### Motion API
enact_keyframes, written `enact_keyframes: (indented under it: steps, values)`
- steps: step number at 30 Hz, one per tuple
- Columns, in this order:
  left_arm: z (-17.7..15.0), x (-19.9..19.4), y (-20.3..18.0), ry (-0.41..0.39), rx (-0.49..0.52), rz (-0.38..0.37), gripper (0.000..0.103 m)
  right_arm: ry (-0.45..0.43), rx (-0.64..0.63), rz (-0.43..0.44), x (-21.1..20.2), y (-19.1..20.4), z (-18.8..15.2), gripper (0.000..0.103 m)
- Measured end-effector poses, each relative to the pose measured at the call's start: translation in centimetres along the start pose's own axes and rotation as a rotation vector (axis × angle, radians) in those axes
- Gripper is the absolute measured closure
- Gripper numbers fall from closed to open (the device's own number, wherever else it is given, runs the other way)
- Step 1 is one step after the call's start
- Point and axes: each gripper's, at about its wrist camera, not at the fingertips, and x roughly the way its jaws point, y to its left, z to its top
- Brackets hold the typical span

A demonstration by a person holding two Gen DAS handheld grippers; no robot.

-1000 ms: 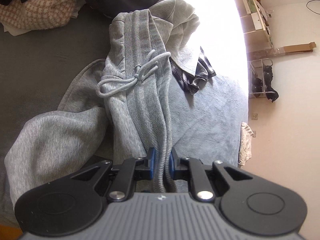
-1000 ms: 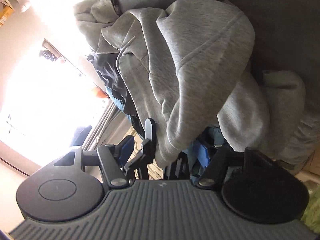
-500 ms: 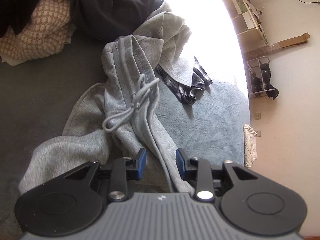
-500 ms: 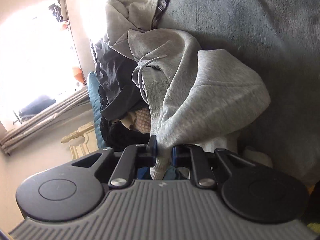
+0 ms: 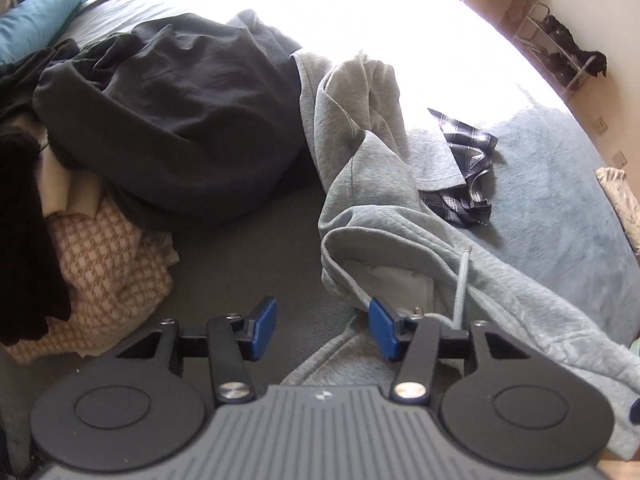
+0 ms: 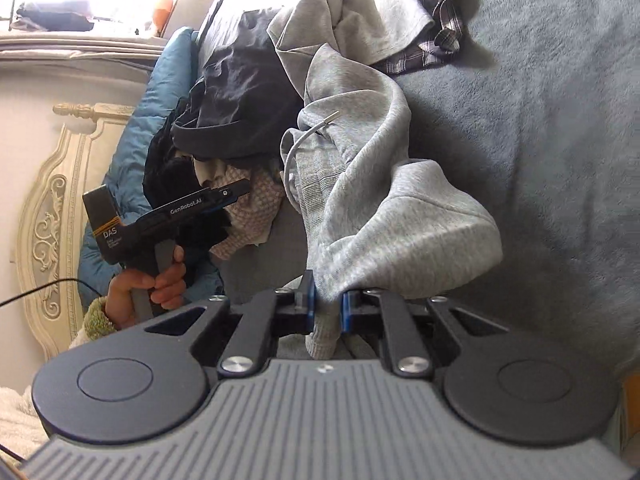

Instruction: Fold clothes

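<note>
— Left tongs point(image 5: 322, 328)?
— Level above the bed point(image 5: 560, 184), spread wide, holding nothing.
— Right tongs point(image 6: 327, 307)?
— Clamped on the grey sweatpants point(image 6: 384, 200), which trail across the bed.

The left gripper point(image 5: 322, 328) hangs with its blue pads spread wide and nothing between them; the right gripper point(image 6: 327, 307) is clamped tight, apparently on a fold of grey fabric
</note>
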Motion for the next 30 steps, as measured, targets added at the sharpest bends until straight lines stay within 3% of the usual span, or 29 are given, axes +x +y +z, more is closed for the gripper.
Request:
enact_keyframes:
  steps: [4,10,15,19,23,28,30]
  values:
    - [0.8,2.9,-1.5,0.037,0.075,-0.021,0.050,0.022,-0.001,-0.021,-0.9,0.5,0.5,0.093]
    - [1.4,6.6,-1.8,0.049,0.084,-0.029,0.052,0.044,-0.014,-0.046,-1.6,1.8,0.4,0.093]
    - [0.9,9.8,-1.0,0.122,0.095,-0.032,0.066,0.038,0.001,-0.044,-2.2,2.5,0.6,0.093]
    - [0.9,11.2,-0.1,0.107,0.031,-0.091,0.069,0.036,0.008,-0.047,-2.6,3.0,0.6,0.093]
    - [0.2,11.5,-0.6,0.088,0.016,-0.159,0.085,0.020,0.027,-0.062,-3.1,3.6,0.2,0.093]
    - [-1.4,11.2,-1.8,0.074,0.059,-0.182,0.082,-0.013,0.031,-0.071,-4.1,4.4,-0.5,0.093]
    - [-1.9,11.0,-1.6,0.060,0.043,-0.179,0.088,-0.017,0.031,-0.077,-4.2,4.5,-0.8,0.093]
